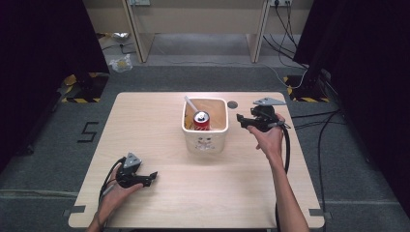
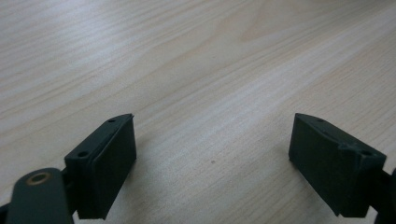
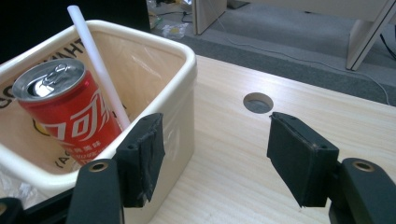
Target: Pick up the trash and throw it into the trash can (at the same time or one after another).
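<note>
A cream square bin stands at the middle of the wooden table. Inside it a red soda can leans upright, with a white stick slanting up beside it. My right gripper hovers just right of the bin, jaws open and empty. In the right gripper view the bin's rim, the red soda can and the white stick lie to the left of the jaws. My left gripper rests low at the table's front left, open over bare wood.
A round cable hole sits in the table just behind and right of the bin, also the cable hole ahead of the right jaws. Black curtains flank the table; cables run across the floor at right.
</note>
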Action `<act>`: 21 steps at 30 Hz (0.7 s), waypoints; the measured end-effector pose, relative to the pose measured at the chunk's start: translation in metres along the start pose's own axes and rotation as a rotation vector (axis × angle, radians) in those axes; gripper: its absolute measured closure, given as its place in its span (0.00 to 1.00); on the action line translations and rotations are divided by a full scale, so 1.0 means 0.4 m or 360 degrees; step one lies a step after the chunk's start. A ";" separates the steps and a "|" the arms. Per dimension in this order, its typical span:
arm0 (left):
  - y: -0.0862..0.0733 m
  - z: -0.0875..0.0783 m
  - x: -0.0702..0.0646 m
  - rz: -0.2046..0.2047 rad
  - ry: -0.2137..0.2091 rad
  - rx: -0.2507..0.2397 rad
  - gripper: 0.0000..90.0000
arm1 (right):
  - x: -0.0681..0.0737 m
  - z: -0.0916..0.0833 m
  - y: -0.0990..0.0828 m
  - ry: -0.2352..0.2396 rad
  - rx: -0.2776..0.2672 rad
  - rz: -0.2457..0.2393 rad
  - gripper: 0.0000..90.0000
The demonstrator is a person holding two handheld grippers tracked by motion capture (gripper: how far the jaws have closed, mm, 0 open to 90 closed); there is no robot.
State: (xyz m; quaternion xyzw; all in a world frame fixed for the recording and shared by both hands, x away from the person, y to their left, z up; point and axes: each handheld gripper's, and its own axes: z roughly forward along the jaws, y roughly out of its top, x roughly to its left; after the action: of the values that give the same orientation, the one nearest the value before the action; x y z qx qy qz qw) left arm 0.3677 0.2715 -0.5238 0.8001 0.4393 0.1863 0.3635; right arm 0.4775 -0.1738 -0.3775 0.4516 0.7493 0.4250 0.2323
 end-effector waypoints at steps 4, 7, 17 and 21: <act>0.000 0.000 0.000 0.0000 0.0000 0.0000 0.16 | 0.002 -0.006 -0.009 0.0000 0.0001 -0.0004 0.40; 0.000 0.000 0.000 0.0000 0.0000 0.0000 0.16 | 0.005 -0.014 -0.022 -0.0002 0.0010 -0.0016 0.38; 0.000 0.000 0.000 0.0000 0.0000 0.0000 0.16 | 0.013 -0.033 -0.059 -0.0018 0.0015 -0.0033 0.35; 0.000 0.000 0.000 0.0000 0.0000 0.0000 0.16 | 0.018 -0.042 -0.081 -0.0037 0.0038 -0.0051 0.33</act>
State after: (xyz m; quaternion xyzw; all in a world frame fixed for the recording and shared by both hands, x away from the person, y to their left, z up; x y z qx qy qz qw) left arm 0.3677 0.2715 -0.5238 0.8001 0.4392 0.1864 0.3635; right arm 0.4462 -0.1822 -0.3957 0.4473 0.7587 0.4069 0.2423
